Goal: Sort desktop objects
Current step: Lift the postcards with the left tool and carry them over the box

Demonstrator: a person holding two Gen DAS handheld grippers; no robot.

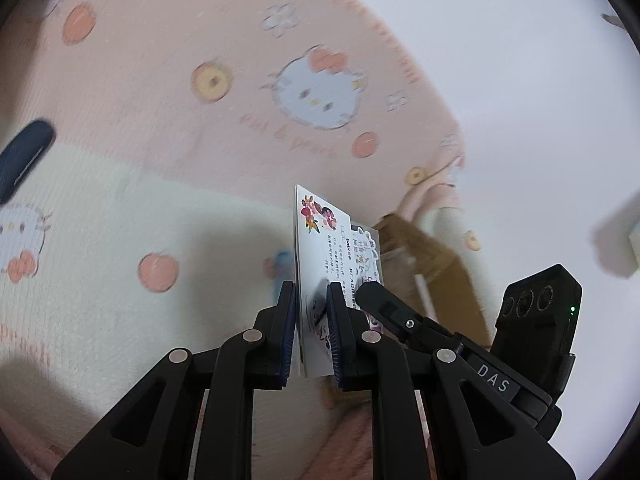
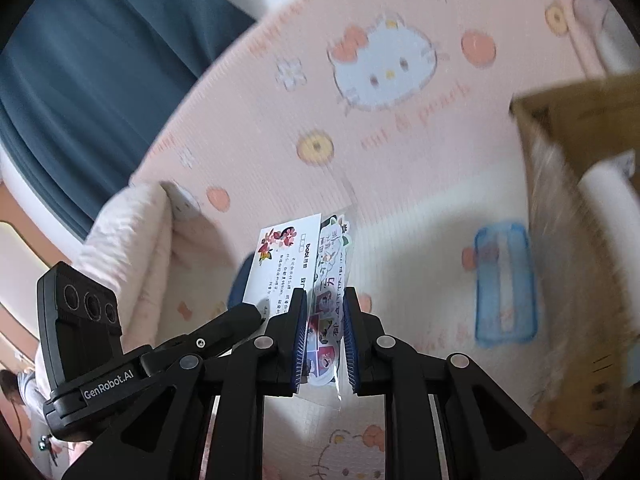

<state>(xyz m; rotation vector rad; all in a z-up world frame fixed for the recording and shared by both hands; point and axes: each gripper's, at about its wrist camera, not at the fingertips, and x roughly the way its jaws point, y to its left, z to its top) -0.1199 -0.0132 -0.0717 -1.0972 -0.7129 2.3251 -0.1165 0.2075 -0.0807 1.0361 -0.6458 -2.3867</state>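
Note:
My left gripper (image 1: 312, 292) is shut on a white printed card (image 1: 324, 240) with flowers at its top, held upright above the Hello Kitty mat (image 1: 160, 80). My right gripper (image 2: 325, 298) is shut on a clear sticker packet (image 2: 332, 268) right beside the card (image 2: 280, 256). The two grippers are side by side, each showing in the other's view: the right one (image 1: 372, 292) and the left one (image 2: 256, 312). A brown cardboard box (image 2: 580, 128) stands at the right with a white roll (image 2: 608, 196) inside. A blue translucent case (image 2: 504, 280) lies on the mat.
A dark blue object (image 1: 24, 152) lies at the left edge of the mat. The box shows behind the card in the left wrist view (image 1: 440, 264). A folded pink blanket (image 2: 132, 240) and a dark blue curtain (image 2: 80, 60) are to the left. White floor (image 1: 520, 80) lies beyond the mat.

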